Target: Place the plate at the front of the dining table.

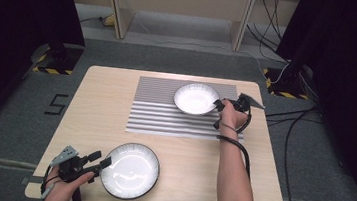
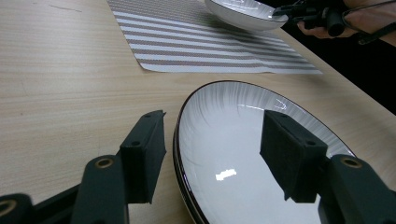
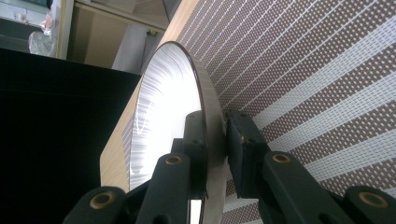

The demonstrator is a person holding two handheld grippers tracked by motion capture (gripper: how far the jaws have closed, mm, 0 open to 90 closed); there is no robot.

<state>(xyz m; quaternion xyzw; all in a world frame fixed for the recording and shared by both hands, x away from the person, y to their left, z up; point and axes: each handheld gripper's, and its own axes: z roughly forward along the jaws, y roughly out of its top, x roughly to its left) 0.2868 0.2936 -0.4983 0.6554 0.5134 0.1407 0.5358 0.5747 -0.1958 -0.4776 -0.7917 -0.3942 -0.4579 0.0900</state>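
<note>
The striped placemat point(image 1: 185, 110) lies across the far middle of the table point(image 1: 94, 117). On its far right part sits the small bowl point(image 1: 196, 98), and the right gripper point(image 1: 219, 105) pinches that bowl's right rim, one jaw inside, one outside. Nearer than the placemat, at the table's near edge, rests the large plate point(image 1: 130, 170). The left gripper point(image 1: 102, 161) straddles the plate's left rim with its jaws spread, pads not pressing.

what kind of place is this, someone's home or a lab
Most likely a lab or recording studio, not a home. Black curtains flank a lone wooden table, hazard-striped stand bases sit on grey carpet, and loose cables trail over the floor.
</note>
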